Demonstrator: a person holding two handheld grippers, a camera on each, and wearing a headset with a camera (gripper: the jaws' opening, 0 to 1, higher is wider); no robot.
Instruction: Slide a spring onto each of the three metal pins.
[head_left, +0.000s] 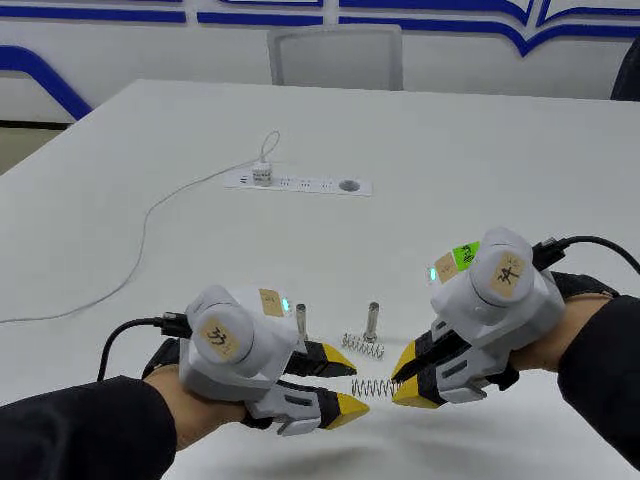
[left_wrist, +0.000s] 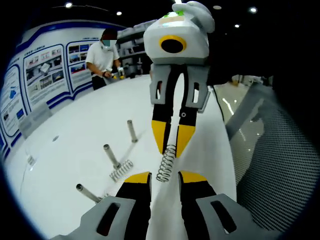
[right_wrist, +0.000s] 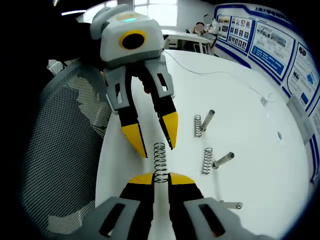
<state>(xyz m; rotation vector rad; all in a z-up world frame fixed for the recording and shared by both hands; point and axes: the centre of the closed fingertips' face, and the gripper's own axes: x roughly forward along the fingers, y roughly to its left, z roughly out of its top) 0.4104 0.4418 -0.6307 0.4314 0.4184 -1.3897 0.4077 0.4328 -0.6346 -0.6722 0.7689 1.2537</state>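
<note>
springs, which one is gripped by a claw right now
The spring pinched at one end by the right claw, pointing toward the open left claw; the other two springs lie on the table beside pins.

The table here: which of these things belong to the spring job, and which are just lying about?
Part of the job:
- the spring pinched in the right tongs
- the open left tongs facing it
- three metal pins
- two loose springs lying beside pins

Just lying about:
- power strip with its plug and cable
- chair at the far side
</note>
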